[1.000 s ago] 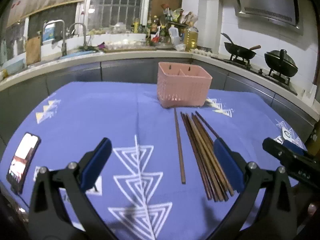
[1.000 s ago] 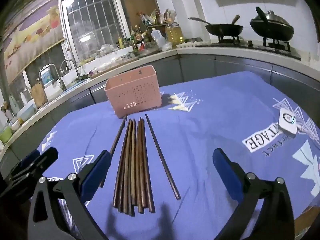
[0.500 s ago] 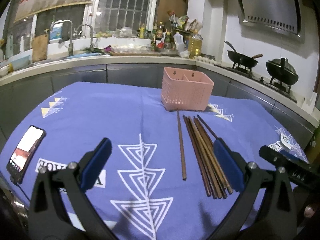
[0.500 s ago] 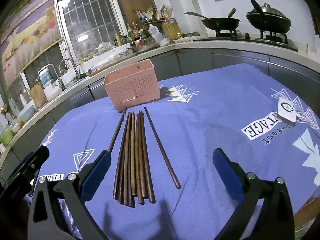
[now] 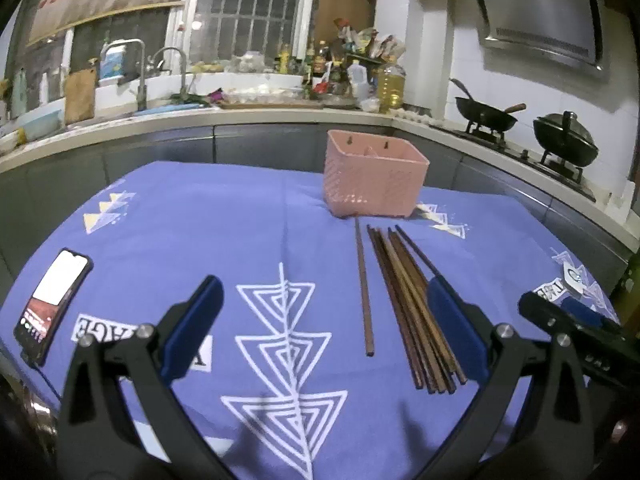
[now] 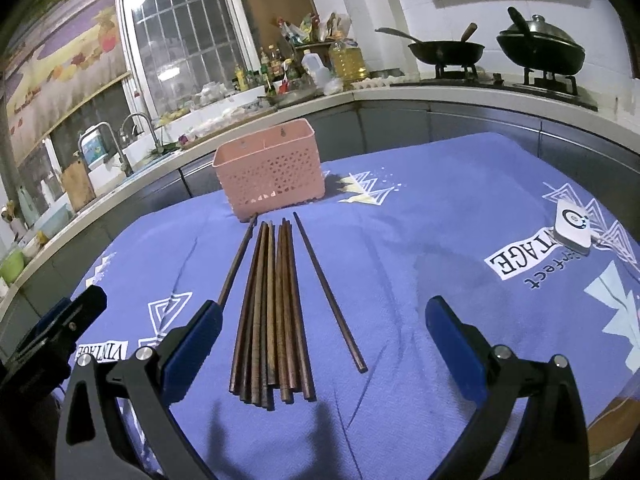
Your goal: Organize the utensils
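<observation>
Brown chopsticks [image 6: 272, 308] in a tight bundle on the blue-clothed desk [image 6: 420, 216], tips toward the pink slotted basket [image 6: 269, 174] just behind, with one loose stick [image 6: 329, 292] lying apart on the right and another [image 5: 363, 288] apart on the left. Right gripper [image 6: 320, 344] poised above the bundle's near ends, jaws spread wide, holding and touching nothing. Left gripper [image 5: 320, 326] likewise spread wide and empty beside the left stick, a phone [image 5: 52, 300] lying farther left.
</observation>
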A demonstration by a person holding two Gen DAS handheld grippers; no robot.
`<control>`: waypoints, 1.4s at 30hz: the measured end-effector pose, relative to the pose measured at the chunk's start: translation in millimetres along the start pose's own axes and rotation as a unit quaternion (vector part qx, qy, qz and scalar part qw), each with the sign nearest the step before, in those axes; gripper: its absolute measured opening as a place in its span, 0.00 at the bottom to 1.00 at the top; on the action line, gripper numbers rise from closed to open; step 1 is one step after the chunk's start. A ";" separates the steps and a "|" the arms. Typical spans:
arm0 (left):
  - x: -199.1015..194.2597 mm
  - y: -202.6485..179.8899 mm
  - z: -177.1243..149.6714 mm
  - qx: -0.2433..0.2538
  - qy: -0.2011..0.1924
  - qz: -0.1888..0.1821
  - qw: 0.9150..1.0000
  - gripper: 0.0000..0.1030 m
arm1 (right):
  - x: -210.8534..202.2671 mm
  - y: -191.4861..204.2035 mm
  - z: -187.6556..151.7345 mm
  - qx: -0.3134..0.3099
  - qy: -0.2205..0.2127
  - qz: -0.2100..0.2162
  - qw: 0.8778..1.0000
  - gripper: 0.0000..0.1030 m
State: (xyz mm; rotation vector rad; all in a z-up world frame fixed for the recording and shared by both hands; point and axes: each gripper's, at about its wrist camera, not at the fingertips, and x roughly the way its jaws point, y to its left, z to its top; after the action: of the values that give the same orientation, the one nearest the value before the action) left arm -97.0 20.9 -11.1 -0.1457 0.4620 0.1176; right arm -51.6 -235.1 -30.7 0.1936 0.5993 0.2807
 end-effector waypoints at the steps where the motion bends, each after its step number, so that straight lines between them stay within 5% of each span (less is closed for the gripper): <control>1: 0.5 2.0 -0.4 -0.003 0.002 0.001 1.000 0.95 | 0.2 -0.3 -0.9 0.001 0.002 0.004 1.000 0.97; 4: 2.4 0.8 2.2 -0.008 0.006 0.003 1.000 0.95 | 2.6 -1.4 -0.7 0.006 0.009 0.029 1.000 0.97; 11: 6.9 -1.7 5.2 0.008 0.003 0.005 1.000 0.95 | 2.6 -15.0 4.5 0.029 0.003 0.005 1.000 0.96; 18: 27.4 -11.6 24.2 0.036 0.018 0.002 0.999 0.95 | 1.7 -15.3 24.1 -0.014 -0.018 0.002 1.000 0.63; 26: 70.7 -8.1 38.8 0.030 0.088 -0.022 0.995 0.71 | 24.9 -12.3 35.7 -0.061 0.021 0.023 0.998 0.24; 35: 109.8 -9.7 17.0 0.042 0.184 -0.064 0.980 0.55 | 70.1 -9.7 15.7 -0.091 0.114 0.029 0.989 0.23; 42: 124.9 -19.1 6.1 0.048 0.217 -0.087 0.971 0.45 | 83.9 6.2 4.5 -0.130 0.138 0.030 0.981 0.23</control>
State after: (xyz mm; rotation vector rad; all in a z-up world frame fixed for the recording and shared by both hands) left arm 19.4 13.1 -60.0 -0.1165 0.8879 -0.1134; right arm 16.1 -203.4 -69.6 -0.0819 0.8246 0.4454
